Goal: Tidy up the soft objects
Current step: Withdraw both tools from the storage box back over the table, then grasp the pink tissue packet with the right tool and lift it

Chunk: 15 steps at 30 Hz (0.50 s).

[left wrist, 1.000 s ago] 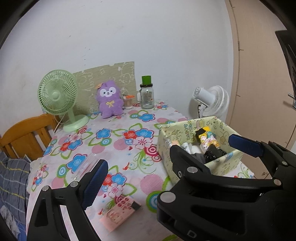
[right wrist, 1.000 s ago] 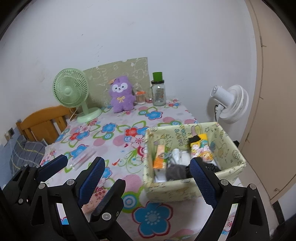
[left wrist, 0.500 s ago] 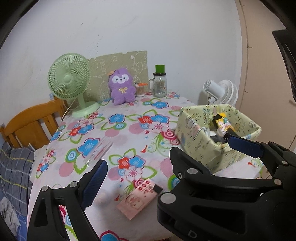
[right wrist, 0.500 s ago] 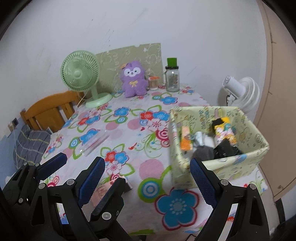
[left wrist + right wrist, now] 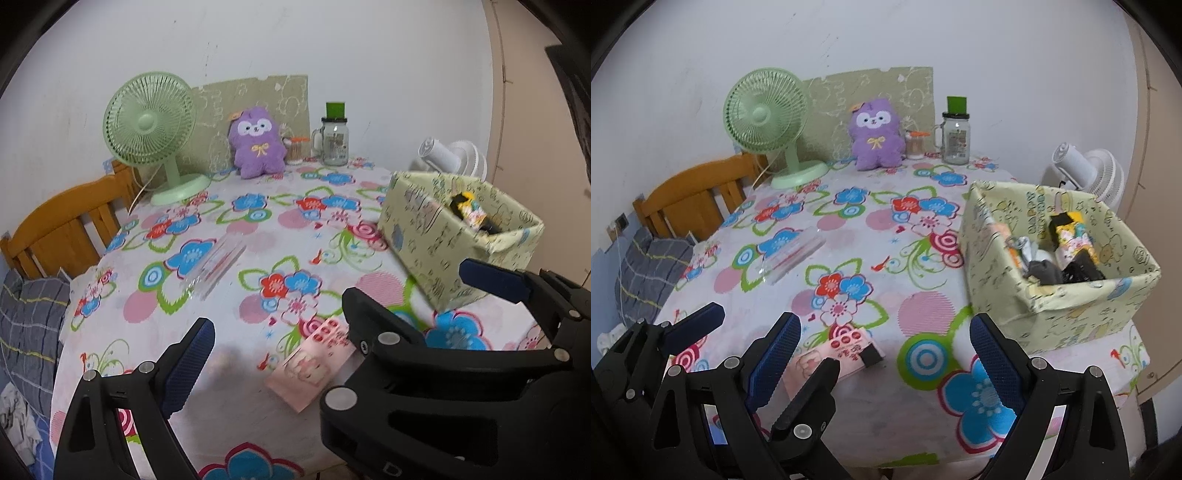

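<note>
Jaws empty; box [image 5: 1015, 266] holds socks [image 5: 1047, 271].

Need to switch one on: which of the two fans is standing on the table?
The green fan, by the purple plush. The white fan sits beyond the table's edge.

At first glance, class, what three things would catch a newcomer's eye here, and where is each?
The purple plush toy sits at the table's far edge against the wall, with the green fan standing to its left. Nearer, on the right side of the flowered tablecloth, stands a pale green box holding mixed items.
</note>
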Tool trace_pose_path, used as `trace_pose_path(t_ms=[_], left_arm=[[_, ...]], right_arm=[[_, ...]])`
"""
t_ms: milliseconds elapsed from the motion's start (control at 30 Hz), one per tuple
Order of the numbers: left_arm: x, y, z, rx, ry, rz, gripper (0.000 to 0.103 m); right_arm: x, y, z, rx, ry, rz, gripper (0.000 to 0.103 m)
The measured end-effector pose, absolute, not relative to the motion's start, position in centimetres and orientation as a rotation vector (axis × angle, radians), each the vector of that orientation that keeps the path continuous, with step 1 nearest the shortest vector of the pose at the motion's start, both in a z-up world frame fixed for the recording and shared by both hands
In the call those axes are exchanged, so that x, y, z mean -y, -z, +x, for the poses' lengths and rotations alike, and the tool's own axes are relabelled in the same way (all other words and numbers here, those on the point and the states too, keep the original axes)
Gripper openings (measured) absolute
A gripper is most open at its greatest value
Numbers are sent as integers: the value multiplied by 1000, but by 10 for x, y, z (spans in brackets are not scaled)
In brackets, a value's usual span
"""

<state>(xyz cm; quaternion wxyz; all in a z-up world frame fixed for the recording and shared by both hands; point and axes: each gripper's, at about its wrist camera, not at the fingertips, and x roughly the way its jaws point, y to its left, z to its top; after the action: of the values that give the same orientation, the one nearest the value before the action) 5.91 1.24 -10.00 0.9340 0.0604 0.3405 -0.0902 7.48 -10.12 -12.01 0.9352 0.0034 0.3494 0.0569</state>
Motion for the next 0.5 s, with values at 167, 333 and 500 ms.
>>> trace_pose_path(t_ms=[167,333,500], left_arm=[[-24,114,63,-731,165,105,94],[-33,126,68,-760,158,101,94],[-40,138,73,-788,147,105,94]], right_arm=[[95,134,77,-741,-110,6,95],[93,149,84,-797,-102,29,95],[88,162,91,-859,-116,58,84]])
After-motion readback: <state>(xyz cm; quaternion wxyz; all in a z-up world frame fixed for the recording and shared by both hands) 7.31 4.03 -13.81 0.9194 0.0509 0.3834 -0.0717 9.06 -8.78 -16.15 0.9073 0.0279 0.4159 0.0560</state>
